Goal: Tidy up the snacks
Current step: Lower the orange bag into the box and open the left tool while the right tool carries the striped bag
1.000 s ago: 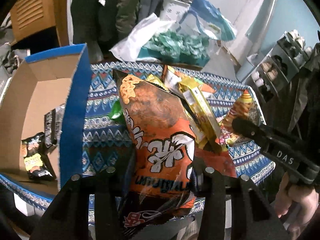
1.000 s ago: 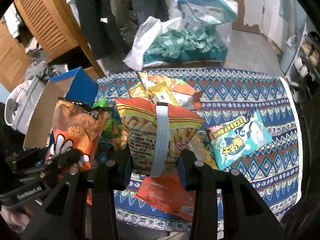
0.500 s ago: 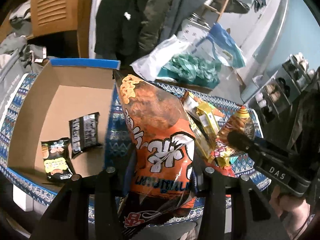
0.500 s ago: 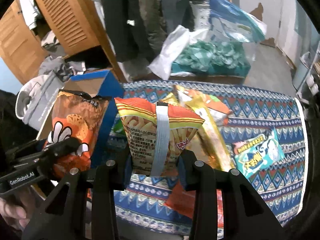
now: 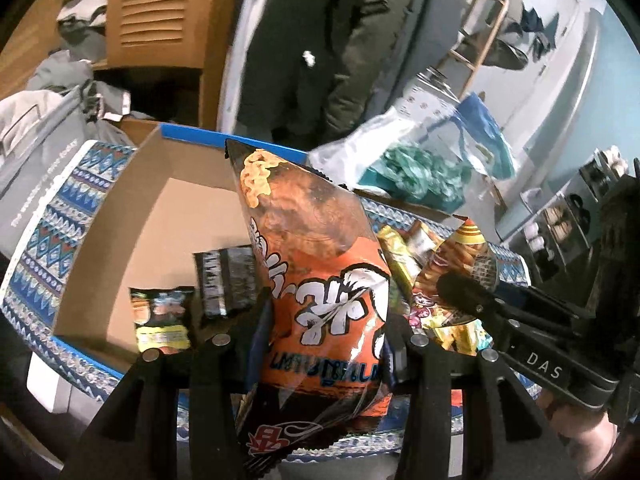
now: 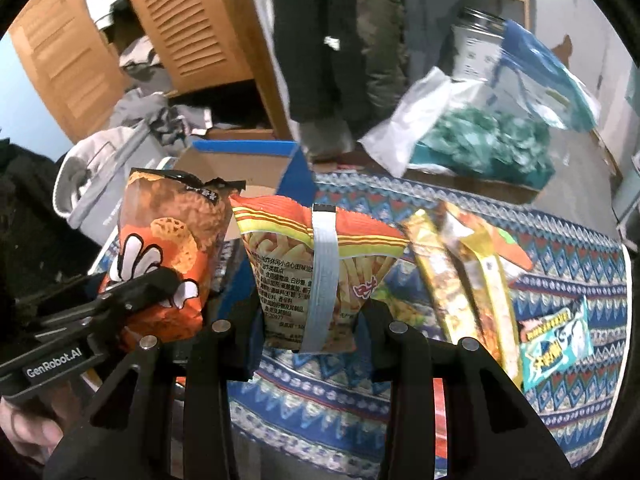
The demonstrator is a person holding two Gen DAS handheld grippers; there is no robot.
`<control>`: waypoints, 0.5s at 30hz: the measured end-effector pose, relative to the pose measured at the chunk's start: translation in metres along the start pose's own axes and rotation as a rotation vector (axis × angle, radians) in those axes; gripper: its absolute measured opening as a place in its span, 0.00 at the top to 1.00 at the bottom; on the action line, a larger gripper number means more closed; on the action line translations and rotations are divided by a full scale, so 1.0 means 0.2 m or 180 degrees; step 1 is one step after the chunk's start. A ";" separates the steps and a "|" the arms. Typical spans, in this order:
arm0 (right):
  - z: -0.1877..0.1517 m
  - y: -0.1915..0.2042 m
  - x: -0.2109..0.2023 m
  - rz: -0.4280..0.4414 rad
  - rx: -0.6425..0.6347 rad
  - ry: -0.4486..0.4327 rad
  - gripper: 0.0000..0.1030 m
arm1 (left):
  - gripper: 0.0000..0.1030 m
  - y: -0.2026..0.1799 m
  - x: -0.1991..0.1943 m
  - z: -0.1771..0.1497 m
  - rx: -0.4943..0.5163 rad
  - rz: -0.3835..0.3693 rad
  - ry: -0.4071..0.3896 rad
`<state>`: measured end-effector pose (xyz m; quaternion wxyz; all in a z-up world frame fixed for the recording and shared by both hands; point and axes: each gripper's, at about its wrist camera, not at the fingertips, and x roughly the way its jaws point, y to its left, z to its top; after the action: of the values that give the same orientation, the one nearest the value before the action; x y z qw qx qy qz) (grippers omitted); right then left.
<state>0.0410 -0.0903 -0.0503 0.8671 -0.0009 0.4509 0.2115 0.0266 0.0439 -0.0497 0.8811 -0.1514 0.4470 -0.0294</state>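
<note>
My left gripper (image 5: 324, 332) is shut on a tall orange snack bag (image 5: 316, 280), held upright over the near right edge of the cardboard box (image 5: 120, 240) with a blue rim. Two dark snack packets (image 5: 160, 320) lie in the box. My right gripper (image 6: 312, 320) is shut on an orange-and-yellow fries bag (image 6: 288, 256) with a pale strip down its back. In the right wrist view the left gripper (image 6: 140, 284) and its orange bag (image 6: 168, 232) stand just left of the fries bag, with the box (image 6: 240, 152) behind them.
Patterned cloth covers the table (image 6: 580, 264). Yellow snack packs (image 6: 460, 280) and a blue packet (image 6: 556, 340) lie on it to the right. A clear bag of green sweets (image 6: 480, 140) sits at the far edge. A person in dark clothes (image 5: 320, 40) stands behind the table.
Both grippers have carried their bags leftward and a little up, toward the box. In the left wrist view the box interior has swung into fuller view behind the orange bag.
</note>
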 end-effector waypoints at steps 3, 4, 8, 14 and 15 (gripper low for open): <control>0.03 0.08 0.04 0.0029 -0.0077 0.0018 0.65 | 0.55 0.08 -0.01 0.01 -0.0076 0.0048 -0.0038; 0.04 0.10 0.05 0.0039 -0.0102 0.0025 0.65 | 0.55 0.11 -0.02 0.01 -0.0115 0.0073 -0.0052; 0.08 0.20 0.12 0.0111 -0.0191 0.0067 0.65 | 0.55 0.21 -0.03 0.03 -0.0219 0.0157 -0.0103; 0.12 0.33 0.22 0.0202 -0.0287 0.0146 0.65 | 0.55 0.37 -0.03 0.05 -0.0387 0.0303 -0.0158; 0.13 0.35 0.24 0.0216 -0.0301 0.0164 0.65 | 0.55 0.38 -0.03 0.06 -0.0394 0.0327 -0.0161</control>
<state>0.0586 -0.0039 -0.0589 0.8466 -0.0320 0.4623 0.2618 0.0258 0.1207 -0.0617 0.8814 -0.1832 0.4327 0.0474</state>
